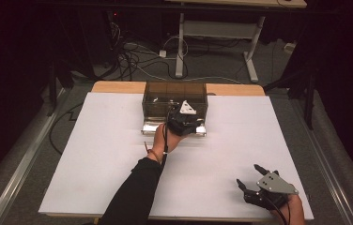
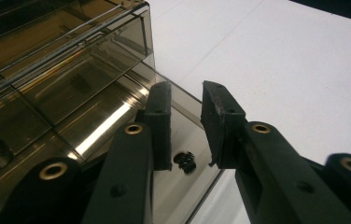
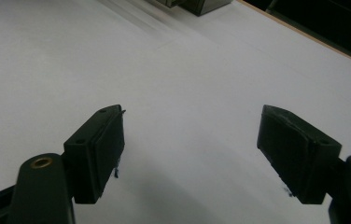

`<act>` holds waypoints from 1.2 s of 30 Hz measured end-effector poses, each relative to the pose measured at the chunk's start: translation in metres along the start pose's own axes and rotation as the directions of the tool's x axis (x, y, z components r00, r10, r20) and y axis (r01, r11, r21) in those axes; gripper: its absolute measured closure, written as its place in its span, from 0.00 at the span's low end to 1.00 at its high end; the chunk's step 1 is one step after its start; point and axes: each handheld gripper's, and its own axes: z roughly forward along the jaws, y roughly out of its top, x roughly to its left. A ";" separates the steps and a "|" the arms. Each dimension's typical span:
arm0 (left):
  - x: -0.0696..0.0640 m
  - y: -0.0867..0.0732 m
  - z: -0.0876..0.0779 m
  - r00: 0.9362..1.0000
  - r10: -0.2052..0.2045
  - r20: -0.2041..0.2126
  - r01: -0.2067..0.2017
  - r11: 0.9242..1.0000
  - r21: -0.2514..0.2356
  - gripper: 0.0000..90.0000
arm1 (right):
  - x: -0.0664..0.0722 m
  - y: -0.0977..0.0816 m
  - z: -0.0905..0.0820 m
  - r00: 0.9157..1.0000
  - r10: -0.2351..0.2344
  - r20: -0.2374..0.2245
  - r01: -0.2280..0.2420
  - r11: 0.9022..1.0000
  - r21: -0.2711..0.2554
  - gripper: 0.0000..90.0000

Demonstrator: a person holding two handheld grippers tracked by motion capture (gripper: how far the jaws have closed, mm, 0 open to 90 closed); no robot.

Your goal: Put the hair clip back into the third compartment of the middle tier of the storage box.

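A smoky see-through drawer box [image 1: 174,96] stands at the far middle of the white table [image 1: 95,154]. Its bottom drawer [image 1: 150,128] is pulled out toward me. My left gripper [image 1: 185,124] reaches down over that drawer's right part. In the left gripper view the gripper [image 2: 186,95] has its jaws close together, one on each side of the drawer's thin front wall [image 2: 190,105]. A small black piece [image 2: 185,161] lies on the drawer floor. My right gripper [image 1: 248,174] rests near the front right of the table. It [image 3: 192,140] stands wide open over bare white surface.
The wooden table edge [image 1: 118,86] shows behind the white sheet. Beyond it, cables [image 1: 132,61] lie on the floor beside another table's metal legs [image 1: 180,47]. Dark rails run along both sides.
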 end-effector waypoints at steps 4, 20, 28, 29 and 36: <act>-0.001 0.001 -0.001 1.000 -0.002 0.004 0.002 1.000 -0.003 0.78 | 0.000 0.000 0.000 1.000 0.007 0.002 -0.007 1.000 -0.001 0.26; -0.007 0.002 -0.006 1.000 0.021 0.023 -0.021 1.000 -0.015 0.74 | 0.001 0.000 0.000 1.000 0.002 0.001 -0.002 1.000 -0.003 0.26; -0.011 0.001 -0.007 0.999 0.045 0.029 -0.045 0.999 -0.017 0.62 | 0.002 0.001 0.000 1.000 0.000 -0.002 0.000 1.000 -0.002 0.26; -0.011 0.001 -0.007 0.999 0.041 0.033 -0.041 0.999 -0.016 0.58 | 0.002 0.001 0.000 1.000 0.002 -0.002 -0.002 1.000 -0.002 0.26; -0.013 0.001 -0.008 0.999 0.024 0.044 -0.023 1.000 -0.016 0.33 | 0.003 0.001 0.001 1.000 -0.003 -0.004 0.003 1.000 0.002 0.26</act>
